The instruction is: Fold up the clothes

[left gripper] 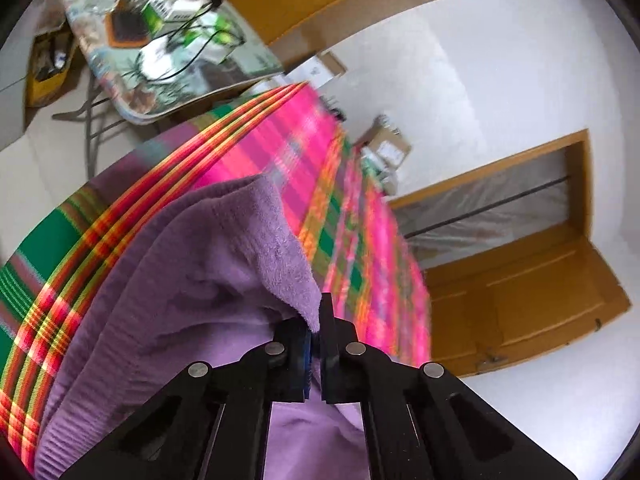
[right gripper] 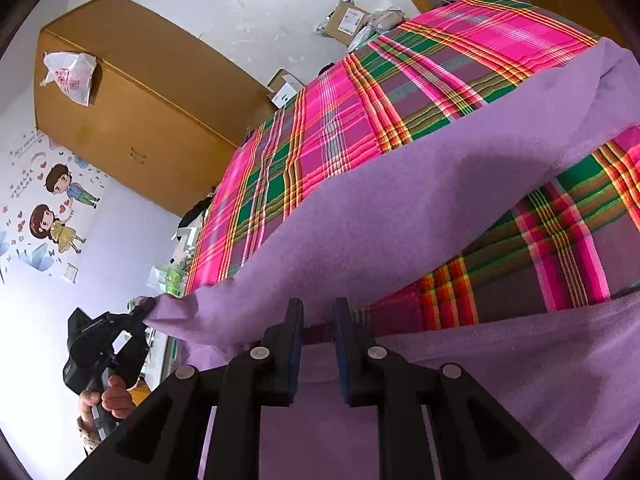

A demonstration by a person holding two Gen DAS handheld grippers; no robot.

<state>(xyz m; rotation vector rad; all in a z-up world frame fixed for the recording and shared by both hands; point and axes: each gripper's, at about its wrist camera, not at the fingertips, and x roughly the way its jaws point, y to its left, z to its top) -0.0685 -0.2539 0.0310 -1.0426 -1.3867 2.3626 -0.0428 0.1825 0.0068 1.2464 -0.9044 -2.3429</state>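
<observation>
A purple fleece garment [left gripper: 180, 280] lies spread over a bed covered by a pink and green plaid sheet [left gripper: 280, 152]. My left gripper [left gripper: 320, 320] is shut on a corner of the garment, and the cloth rises into the pinched jaws. In the right wrist view the same left gripper [right gripper: 140, 308], held by a person's hand [right gripper: 112, 396], lifts that corner so the garment [right gripper: 400, 200] hangs as a raised fold over the plaid sheet [right gripper: 340, 120]. My right gripper [right gripper: 319, 312] hovers over a lower purple edge. Its jaws stand apart, with a gap between the pads.
A wooden wardrobe [right gripper: 132, 120] stands against the far wall, with a plastic bag [right gripper: 70, 74] on it. Cardboard boxes [right gripper: 348, 20] lie on the floor beyond the bed. A cluttered folding table [left gripper: 160, 40] stands past the bed's end, and a wooden door [left gripper: 520, 300] is at the right.
</observation>
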